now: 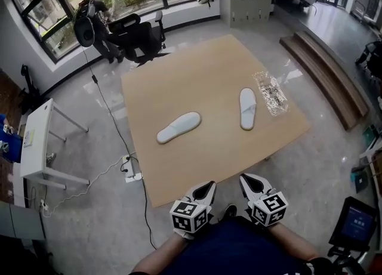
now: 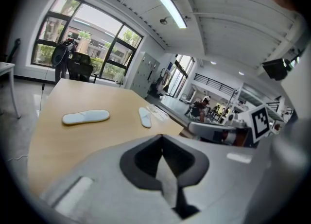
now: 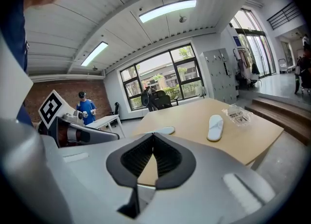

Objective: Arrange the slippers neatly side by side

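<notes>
Nearest, just short of the bench's [image 1: 209, 154] near edge, the left tongs [image 1: 207, 189] and right tongs [image 1: 247, 182] hang side by side. Both are fully closed and empty, with nothing between the jaws in either gripper view.

On the bench, left of its middle, the slanted slipper [image 1: 178, 127] lies flat, angled across the top. Right of the middle and a little farther in, the straight slipper [image 1: 248, 108] lies flat too, pointing roughly away from the near edge. The two are well apart and not parallel, so the pairing is not yet begun.

Just beyond the straight slipper, toward the bench's right edge, sits a crinkled clear wrapper [image 1: 270, 92], very near the slipper.

Likely trouble:
- Both tongs must open before any grab; a closed tip would only shove a slipper across the smooth top.
- The slippers look thin and limp, so a shallow pinch at the rim may let one droop or slip out.
- A reach for the straight slipper could snag the wrapper as well.
- The slanted one needs turning, or the pair ends up askew.
- A cable [image 1: 113, 127] runs along the floor off the bench's left side, a hazard to anyone stepping round there.
</notes>
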